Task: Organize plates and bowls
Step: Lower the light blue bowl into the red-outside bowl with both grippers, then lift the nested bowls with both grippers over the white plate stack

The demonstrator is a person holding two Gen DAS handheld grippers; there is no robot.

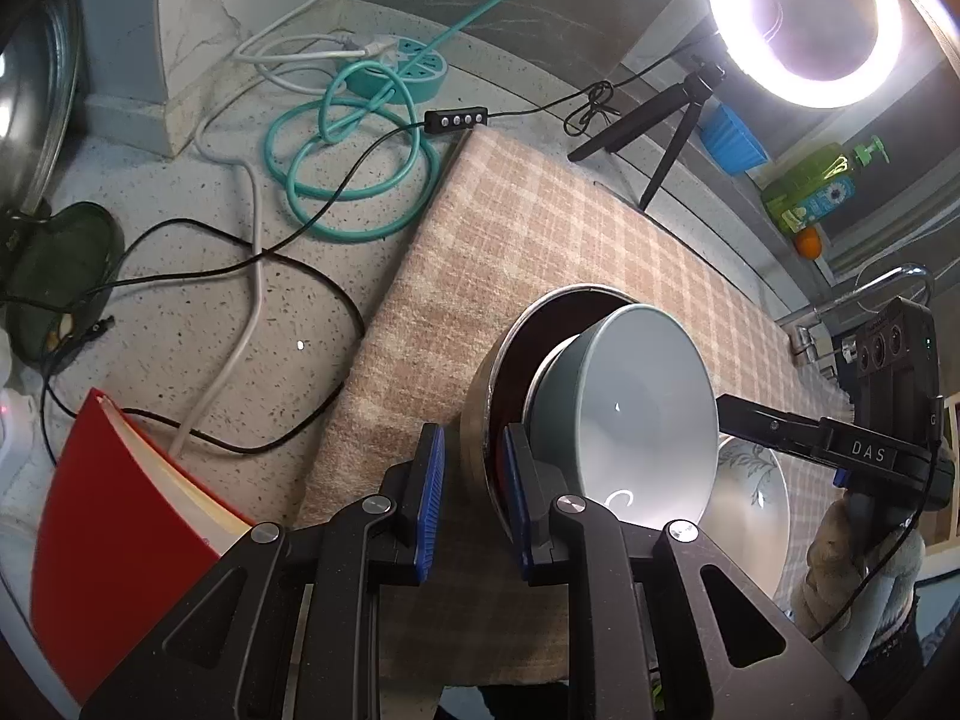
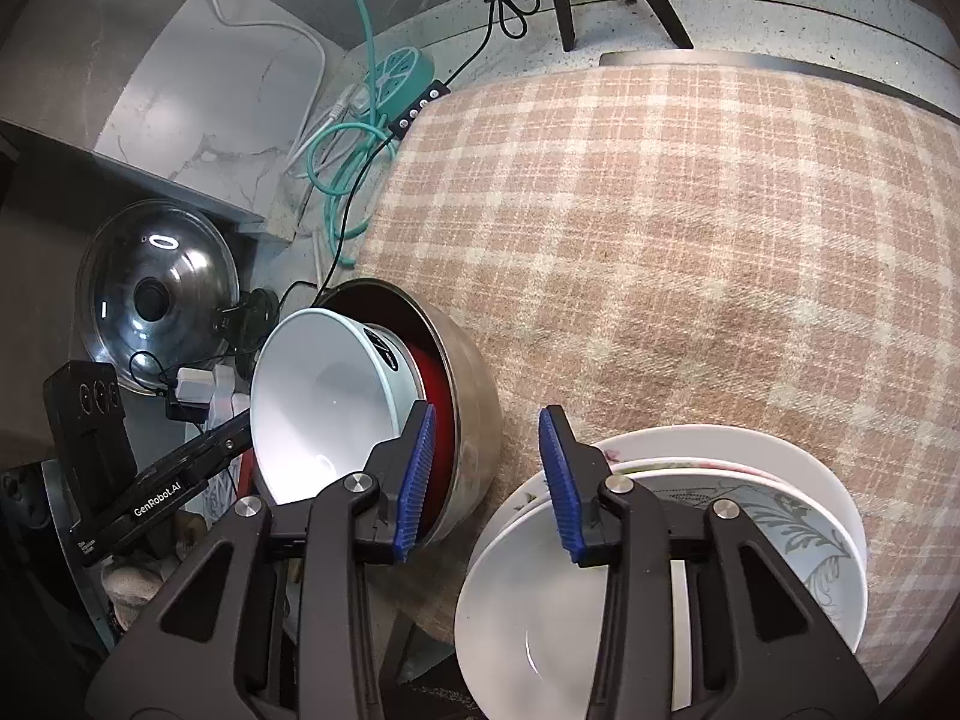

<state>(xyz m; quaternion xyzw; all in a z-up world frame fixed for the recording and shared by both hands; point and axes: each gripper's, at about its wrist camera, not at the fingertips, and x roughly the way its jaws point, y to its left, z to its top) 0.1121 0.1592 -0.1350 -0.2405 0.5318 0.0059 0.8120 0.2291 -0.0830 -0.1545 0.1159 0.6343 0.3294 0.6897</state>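
The left hand-held gripper (image 1: 474, 495) is clamping the steel bowl's (image 1: 480, 420) rim, tilting its nested grey-blue bowl (image 1: 636, 408) near the desk's front edge, so it risks sliding out while the right hand-held gripper (image 2: 487, 480) is hovering apart, empty.

We see a tan and cream checked cloth (image 2: 690, 252) filling the right of the frame. At lower left, a steel bowl (image 2: 474, 414) holds a red bowl (image 2: 438, 396) and a grey-blue bowl (image 1: 576, 378) with a white inside. At lower right sit white plates (image 2: 798, 456), one with a grey leaf pattern (image 2: 804, 528). The pads (image 2: 417, 480) are blue on black arms. A teal cable (image 1: 354, 180) coils at upper left, a red book (image 1: 120, 528) lies at lower left.
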